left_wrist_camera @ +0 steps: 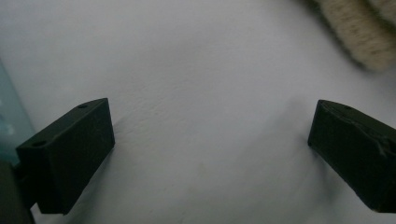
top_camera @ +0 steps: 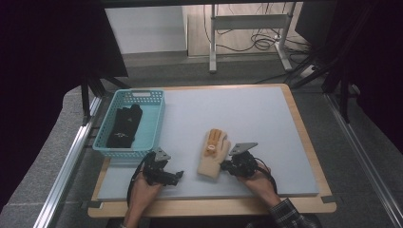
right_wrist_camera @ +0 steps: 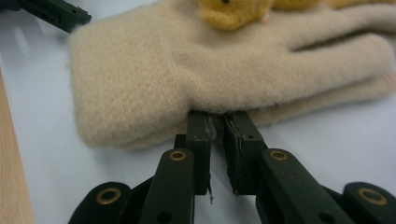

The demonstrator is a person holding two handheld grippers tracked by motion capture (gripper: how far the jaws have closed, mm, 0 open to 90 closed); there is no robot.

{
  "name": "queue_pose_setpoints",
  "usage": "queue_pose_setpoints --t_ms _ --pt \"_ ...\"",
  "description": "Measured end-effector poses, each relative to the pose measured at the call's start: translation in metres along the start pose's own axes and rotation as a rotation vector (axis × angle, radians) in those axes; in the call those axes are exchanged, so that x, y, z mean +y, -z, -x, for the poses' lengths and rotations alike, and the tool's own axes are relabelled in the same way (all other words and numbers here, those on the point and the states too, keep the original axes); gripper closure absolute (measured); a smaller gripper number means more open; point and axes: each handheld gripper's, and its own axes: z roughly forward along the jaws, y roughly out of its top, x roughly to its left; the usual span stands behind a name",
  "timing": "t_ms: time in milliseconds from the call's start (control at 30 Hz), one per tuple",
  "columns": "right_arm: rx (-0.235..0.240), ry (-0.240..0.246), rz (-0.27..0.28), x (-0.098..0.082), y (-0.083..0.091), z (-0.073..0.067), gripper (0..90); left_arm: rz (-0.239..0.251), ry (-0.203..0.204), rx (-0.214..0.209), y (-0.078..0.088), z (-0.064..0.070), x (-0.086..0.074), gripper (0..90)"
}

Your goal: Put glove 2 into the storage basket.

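Observation:
A beige knitted glove (top_camera: 214, 154) with orange fingers and a small yellow figure on it lies flat on the grey mat. In the right gripper view the glove (right_wrist_camera: 187, 70) is close up, and my right gripper (right_wrist_camera: 218, 116) pinches its near side edge with the jaws almost together. From above, the right gripper (top_camera: 224, 166) sits at the glove's right side by the cuff. My left gripper (top_camera: 178, 176) rests low at the front left, pointing toward the glove. Its jaws stand wide apart over bare mat (left_wrist_camera: 210, 140), with the glove's cuff (left_wrist_camera: 359, 32) beyond them at the upper right.
A light blue basket (top_camera: 161, 118) stands at the table's left edge with a dark glove (top_camera: 124, 126) inside. The grey mat (top_camera: 247, 114) lies on a wooden board. Beyond the table are a grey floor and a desk frame with cables.

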Motion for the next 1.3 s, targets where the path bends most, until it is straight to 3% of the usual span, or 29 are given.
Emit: queue_pose_setpoints --t_ms 433,633,967,1300 --pt "-0.016 0.044 0.019 0.026 -0.034 -0.016 75.7 -0.005 -0.004 -0.001 0.000 0.000 0.000 0.4" --pt "-0.023 0.050 0.026 0.029 -0.039 -0.019 72.6 -0.005 -0.006 0.000 -0.001 0.000 0.000 0.3" --pt "-0.064 0.058 0.050 0.025 -0.014 -0.012 56.8 -0.005 -0.006 0.000 -0.001 0.000 0.000 0.2" --pt "-0.132 0.008 0.086 0.011 0.020 0.009 35.5 -0.001 0.003 -0.004 -0.001 -0.001 0.000 0.1"
